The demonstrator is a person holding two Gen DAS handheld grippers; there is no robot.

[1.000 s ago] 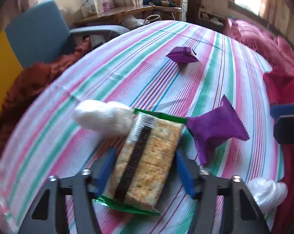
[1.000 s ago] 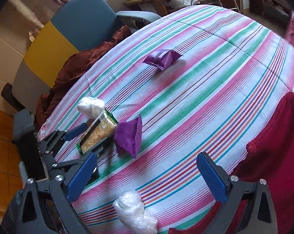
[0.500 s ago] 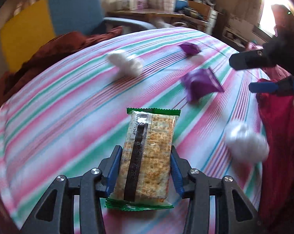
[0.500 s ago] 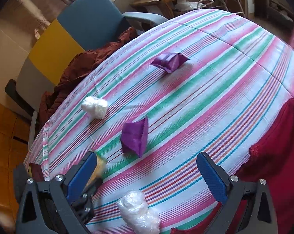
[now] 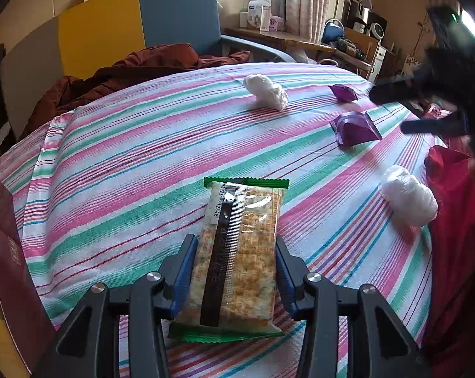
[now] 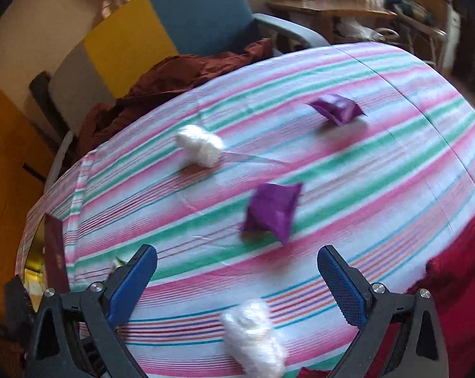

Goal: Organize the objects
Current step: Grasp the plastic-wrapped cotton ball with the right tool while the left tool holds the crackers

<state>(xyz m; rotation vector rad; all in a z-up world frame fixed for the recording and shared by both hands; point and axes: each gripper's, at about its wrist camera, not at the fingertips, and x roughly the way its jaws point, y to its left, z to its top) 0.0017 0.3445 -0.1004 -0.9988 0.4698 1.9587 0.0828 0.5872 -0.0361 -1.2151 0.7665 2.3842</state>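
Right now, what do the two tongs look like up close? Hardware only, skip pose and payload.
Both match. The left tongs have black angular plastic arms with triangular cut-outs, round silver screw heads at the joints, and blue pads on the inner faces. The right tongs are the same build; their blue pads show a fine dimpled grip texture. No cables, printed markings or sleeves are visible in either view.

Cracker packet (image 5: 237,252), clear wrap with green ends, clamped lengthwise near the bed's (image 5: 127,145) near edge; two purple pouches (image 6: 273,211) (image 6: 336,111) and two white plastic wads (image 6: 199,149) (image 6: 253,340) lie scattered mid-bedspread.
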